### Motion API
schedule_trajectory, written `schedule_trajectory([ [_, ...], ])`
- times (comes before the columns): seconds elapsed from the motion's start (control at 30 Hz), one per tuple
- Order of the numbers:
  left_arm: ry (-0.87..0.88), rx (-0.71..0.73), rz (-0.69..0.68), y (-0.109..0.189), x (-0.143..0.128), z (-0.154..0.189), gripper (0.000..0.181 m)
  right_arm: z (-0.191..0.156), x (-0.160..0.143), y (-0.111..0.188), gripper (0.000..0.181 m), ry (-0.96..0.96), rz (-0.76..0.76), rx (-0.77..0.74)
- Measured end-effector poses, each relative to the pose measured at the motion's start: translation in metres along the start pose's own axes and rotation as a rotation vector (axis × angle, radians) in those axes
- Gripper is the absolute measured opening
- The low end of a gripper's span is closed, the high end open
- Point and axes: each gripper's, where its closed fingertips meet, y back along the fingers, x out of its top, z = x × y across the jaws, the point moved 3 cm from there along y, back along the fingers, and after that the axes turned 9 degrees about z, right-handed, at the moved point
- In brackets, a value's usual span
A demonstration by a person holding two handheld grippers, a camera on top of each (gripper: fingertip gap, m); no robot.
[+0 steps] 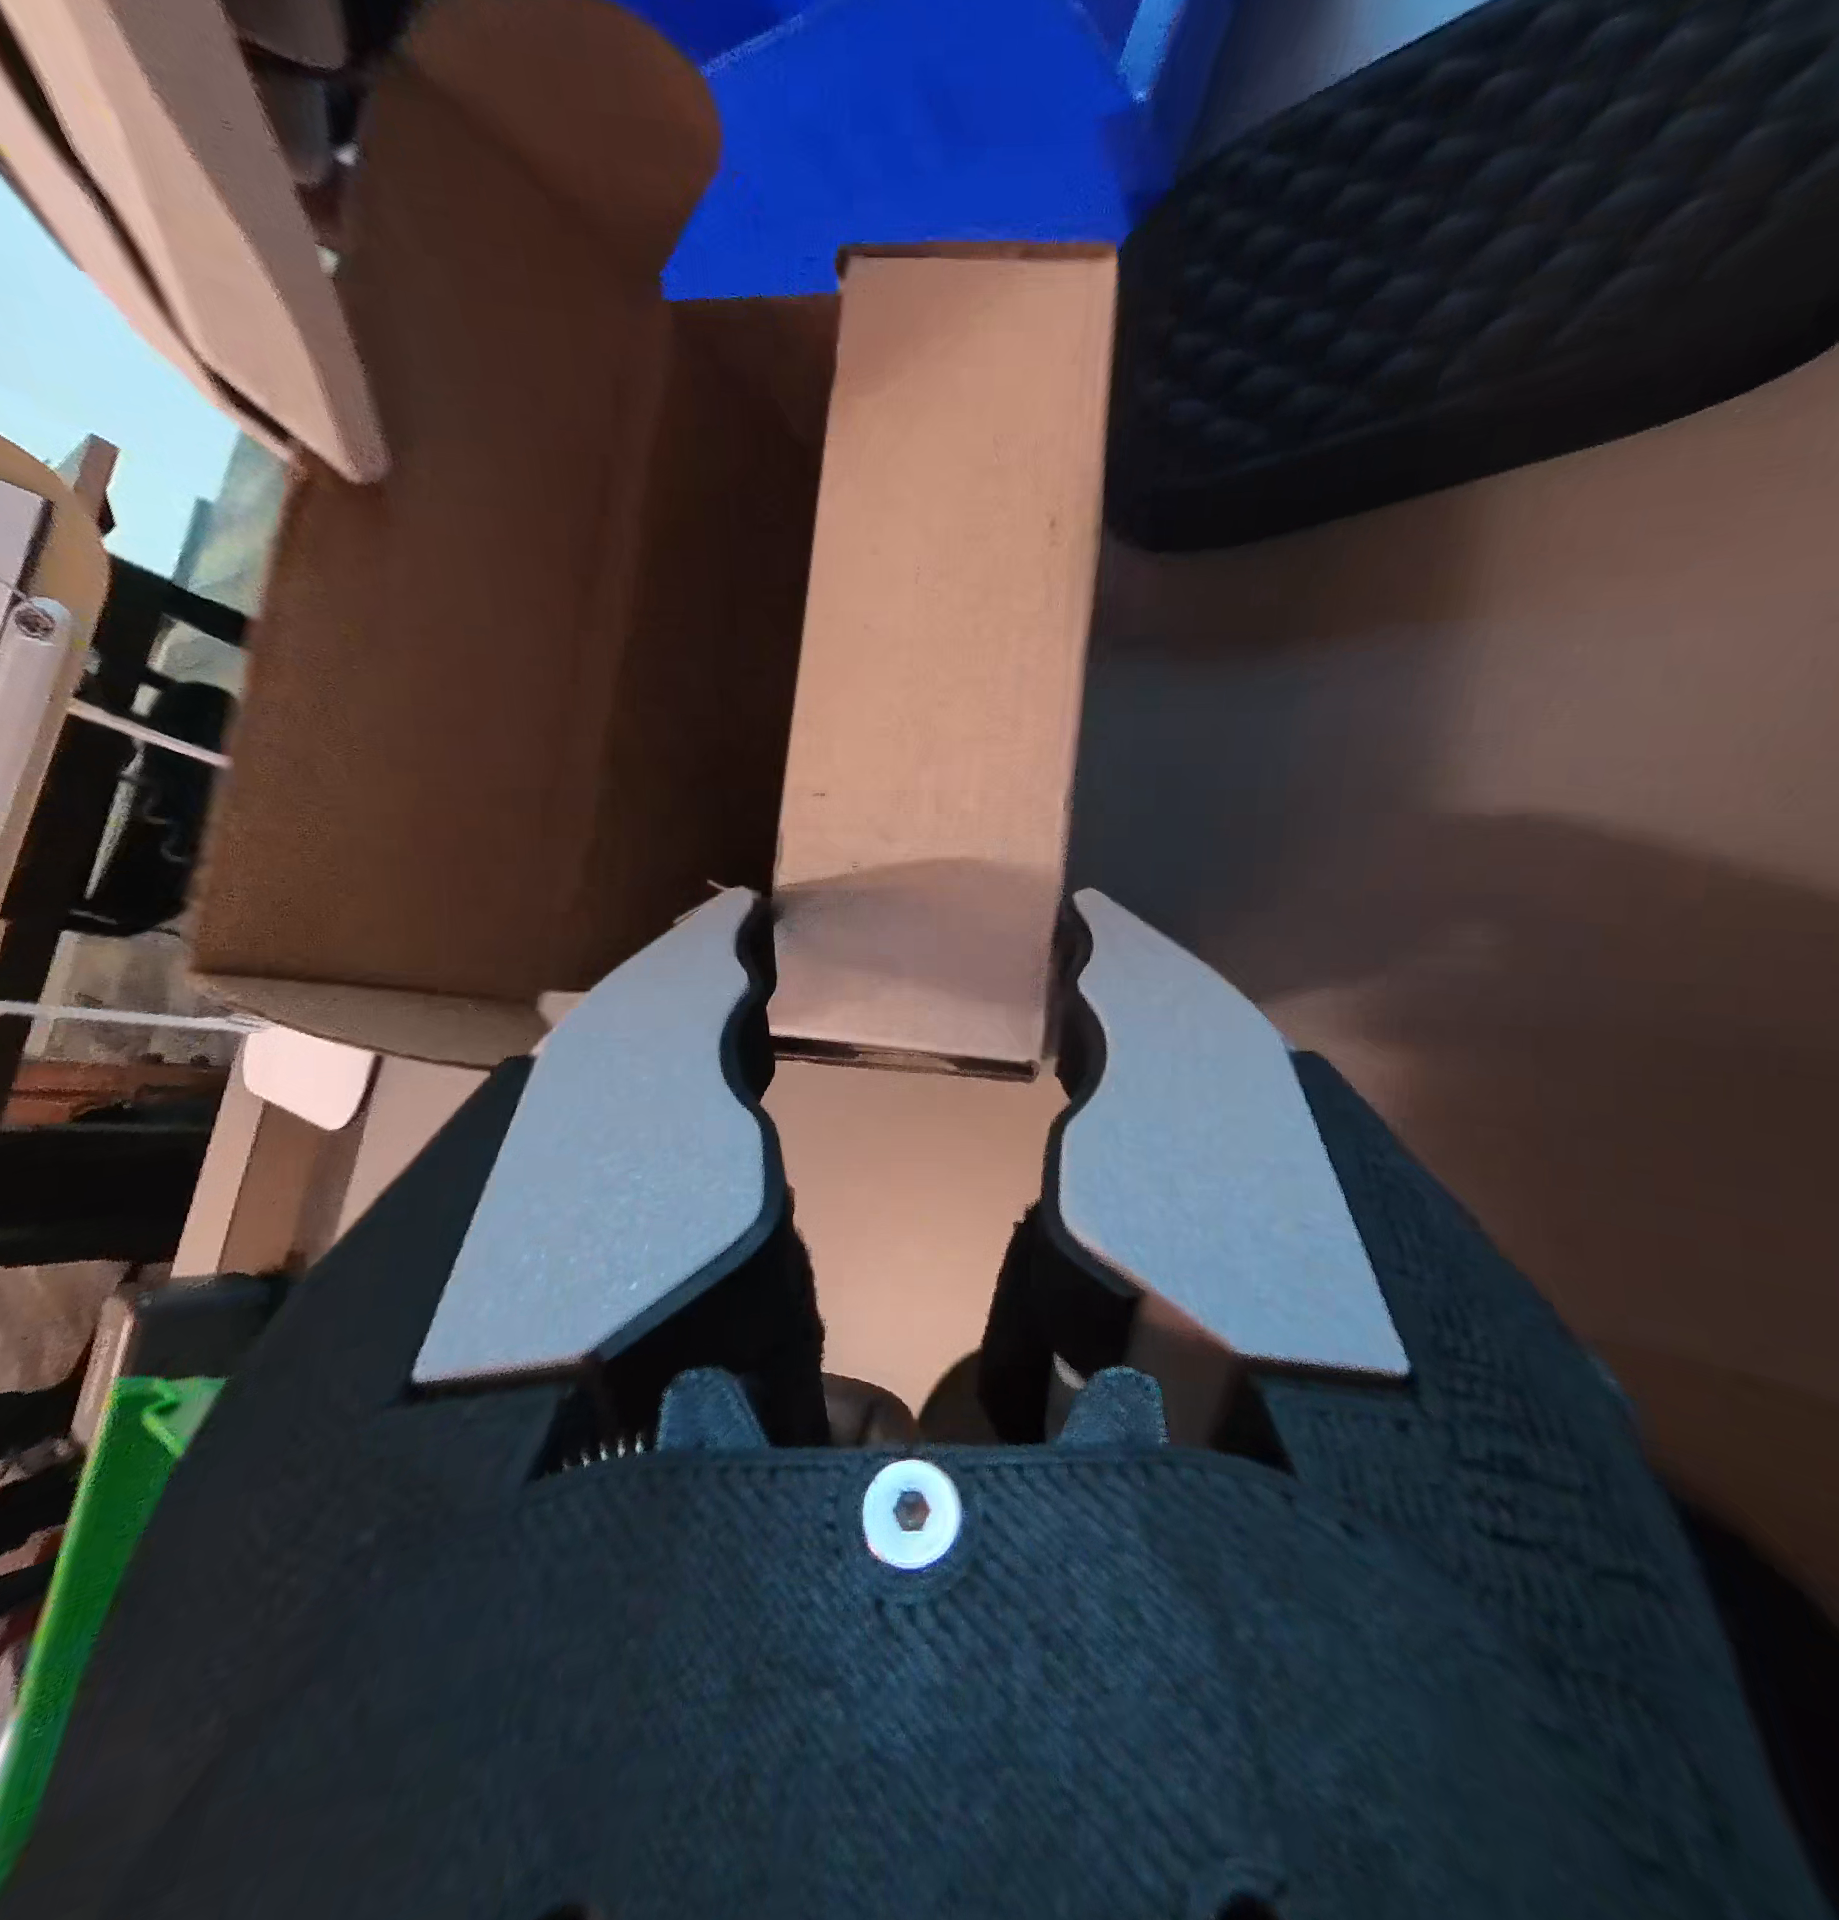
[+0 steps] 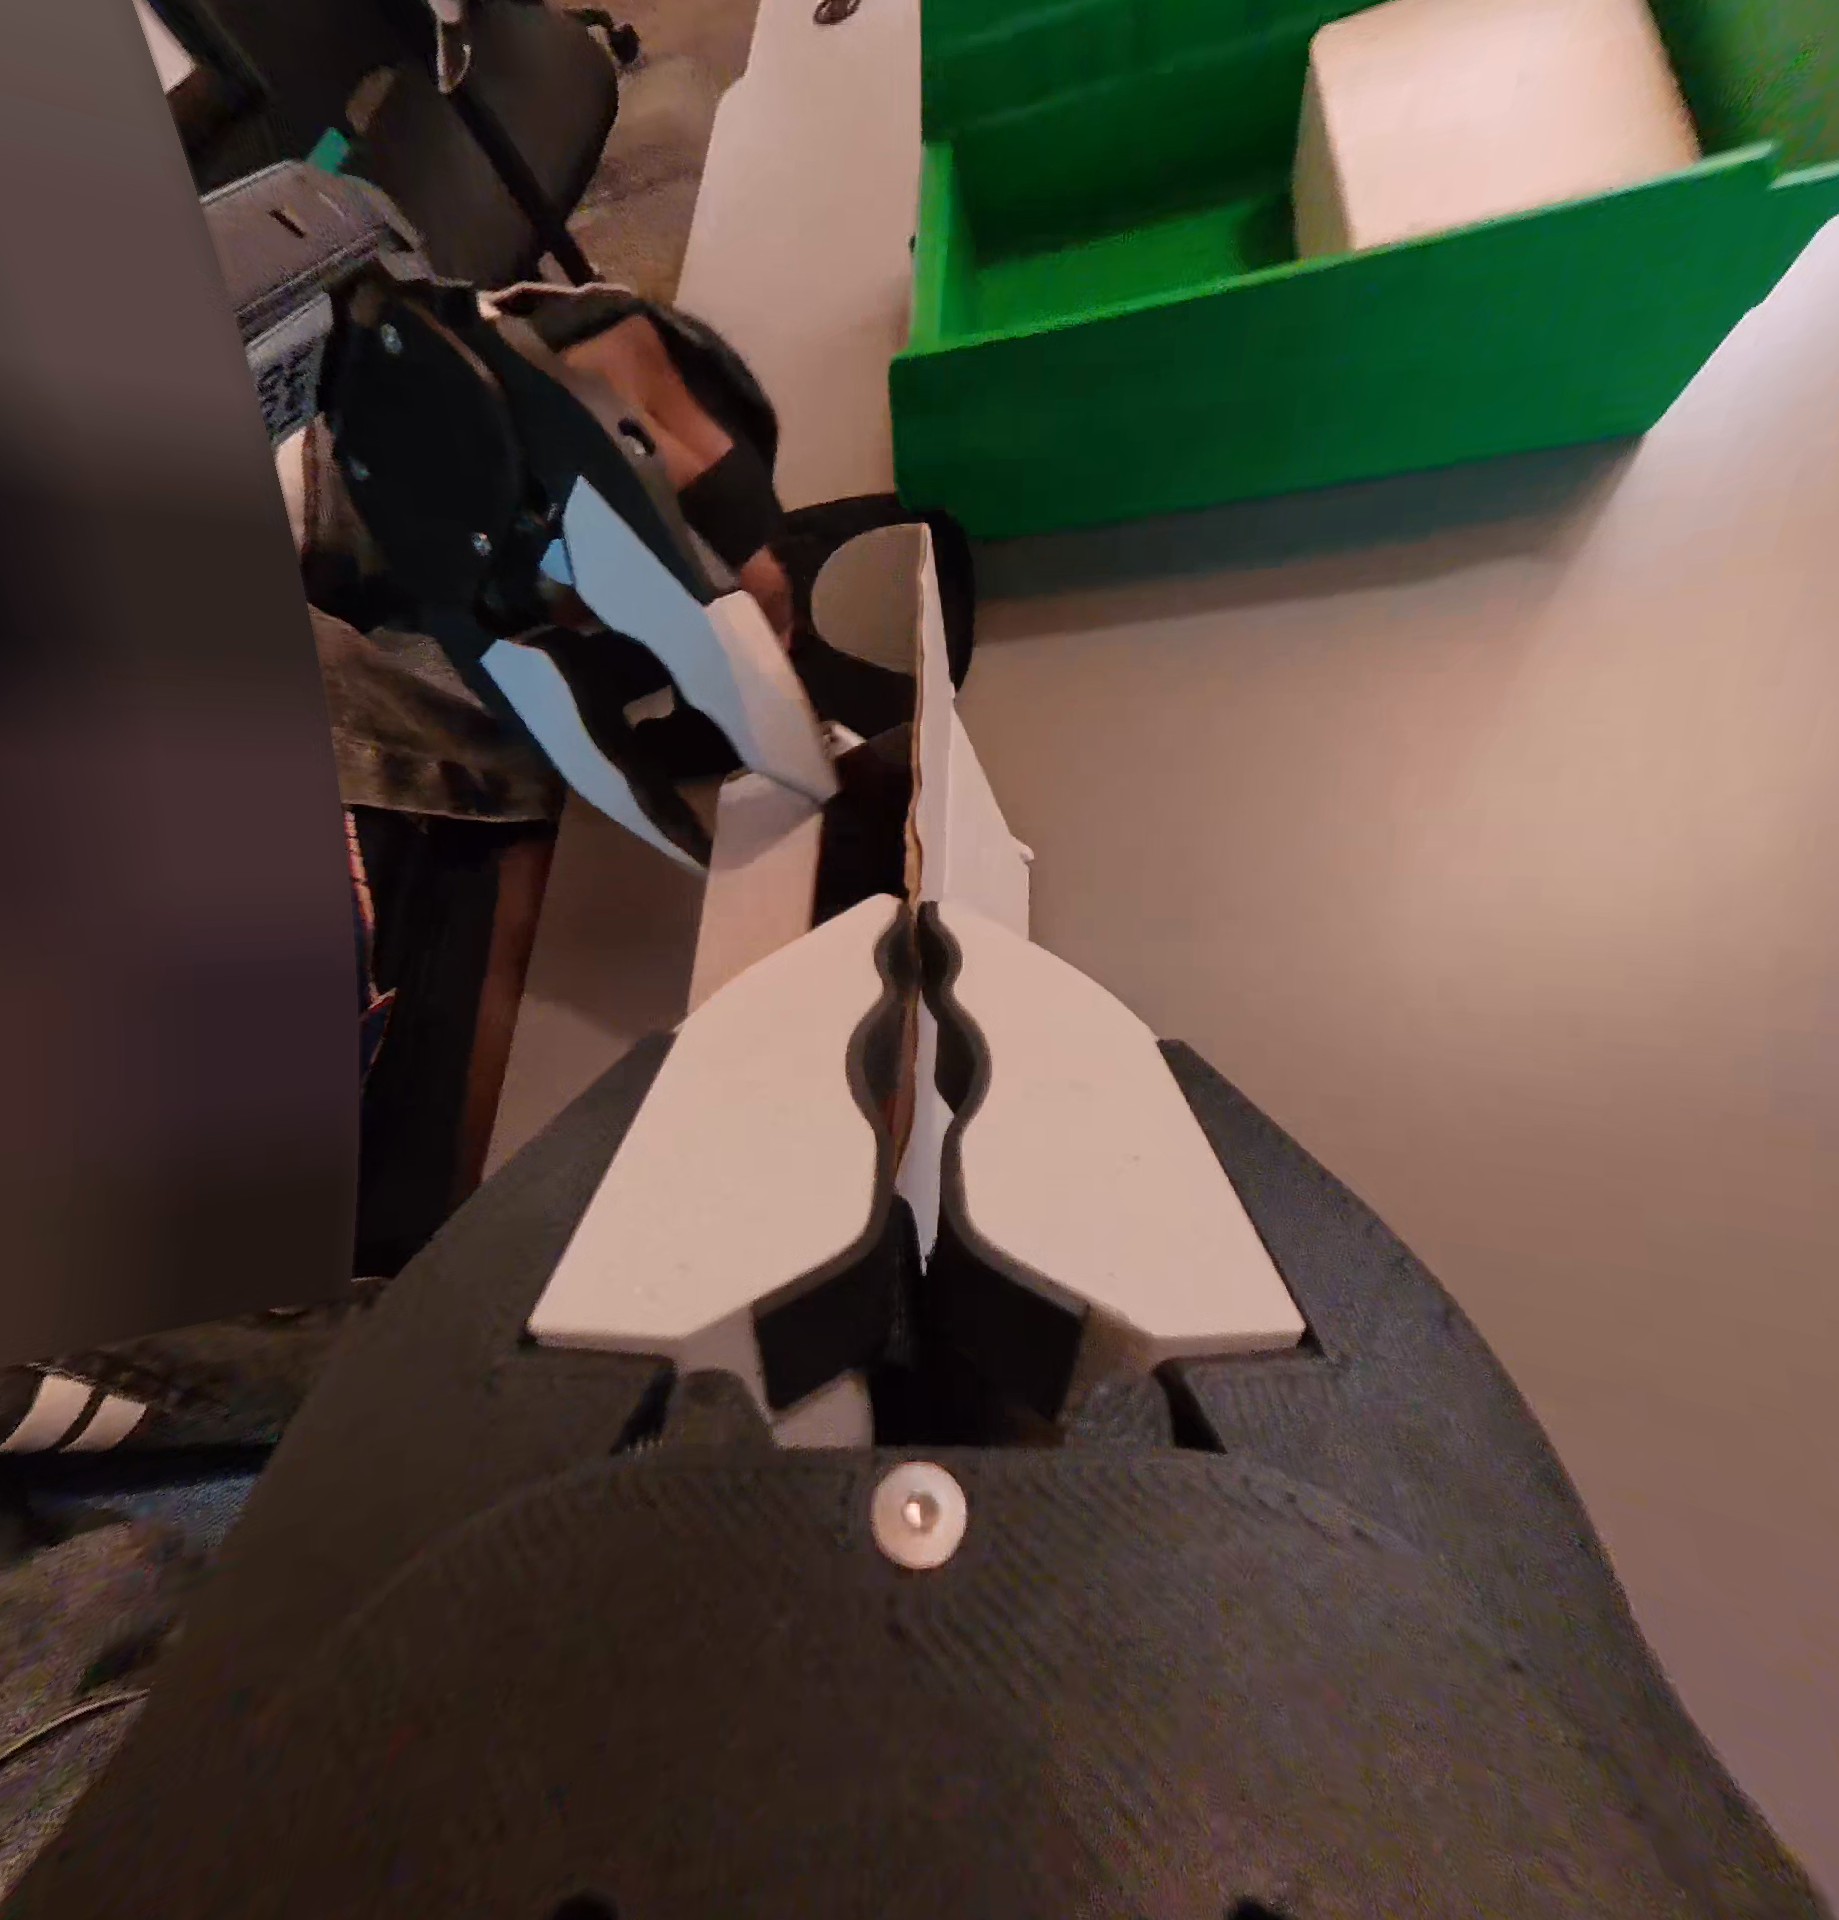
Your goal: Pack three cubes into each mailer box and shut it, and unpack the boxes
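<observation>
Right gripper (image 2: 917,914) jaws pinch the mailer box flap (image 2: 930,727) edge-on. Left gripper (image 1: 910,935) jaws clamp a narrow cardboard side flap (image 1: 946,623). Green bin (image 2: 1258,416) holds a cube (image 2: 1486,125) near the table's far edge.

In the right wrist view you see a bright green open-topped plastic bin (image 2: 1258,416) that stands on the pale beige surface (image 2: 1414,935). At the top left there is a black office chair (image 2: 458,114). Low at the left a dark shoe with white stripes (image 2: 73,1413) lies on the grey carpet floor (image 2: 42,1662). In the left wrist view you find a blue plastic object (image 1: 894,156) at the top, and at the left a window with pale sky (image 1: 53,343).
</observation>
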Motion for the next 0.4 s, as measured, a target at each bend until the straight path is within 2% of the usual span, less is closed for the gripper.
schedule_trajectory([
  [0.13, 0.041, -0.099, 0.010, 0.009, 0.003, 0.016, 0.042, -0.008, 0.013, 0.003, 0.002, 0.015, 0.019, 0.007],
  [0.2, 0.032, -0.096, 0.003, 0.009, -0.001, 0.016, 0.037, -0.014, 0.016, 0.004, 0.002, 0.037, 0.021, 0.016],
  [0.4, 0.022, -0.254, -0.117, -0.006, -0.031, 0.044, 0.034, -0.013, 0.021, 0.007, 0.001, 0.065, 0.020, -0.053],
])
